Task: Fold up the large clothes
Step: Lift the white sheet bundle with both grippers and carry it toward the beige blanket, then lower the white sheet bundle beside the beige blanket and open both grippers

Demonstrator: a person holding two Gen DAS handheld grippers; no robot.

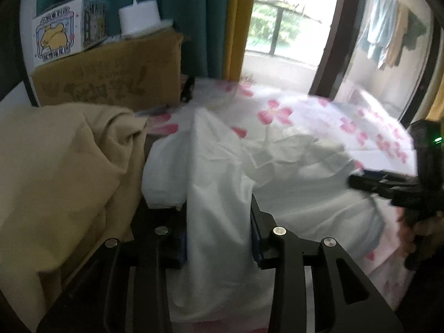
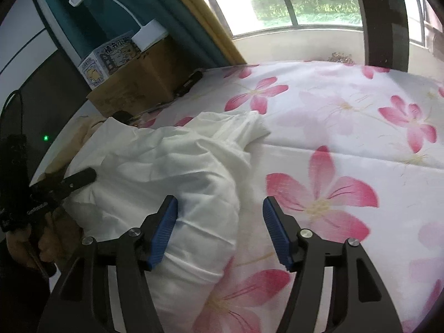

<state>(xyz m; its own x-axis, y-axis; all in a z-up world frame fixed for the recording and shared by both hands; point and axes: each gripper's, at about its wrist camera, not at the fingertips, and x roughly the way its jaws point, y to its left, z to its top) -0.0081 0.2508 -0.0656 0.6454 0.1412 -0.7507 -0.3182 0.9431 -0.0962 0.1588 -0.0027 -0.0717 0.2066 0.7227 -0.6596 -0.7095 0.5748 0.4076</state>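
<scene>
The left hand-held gripper [image 1: 219, 236] straddles a ridge of the white garment [image 1: 222, 166], whether pinched I cannot tell; the right hand-held gripper [image 2: 220, 230] gapes empty, so the fold may slump on the bed [image 2: 347, 116].

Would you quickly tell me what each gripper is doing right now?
Left gripper: white garment between its jaws; grip cannot be told.
Right gripper: open, holding nothing.

Crumpled white cotton garment [image 2: 172, 166] is showing plain white, no print. Bedsheet [image 2: 347, 127] is showing white ground with large pink flowers, yellow centres. Beige cloth heap [image 1: 61, 161] is lying plain at the bed's left edge. Curtains are showing teal [image 1: 183, 14] and mustard yellow [image 1: 238, 22]. Gripper pads [image 2: 163, 230] are showing blue on black fingers.
</scene>
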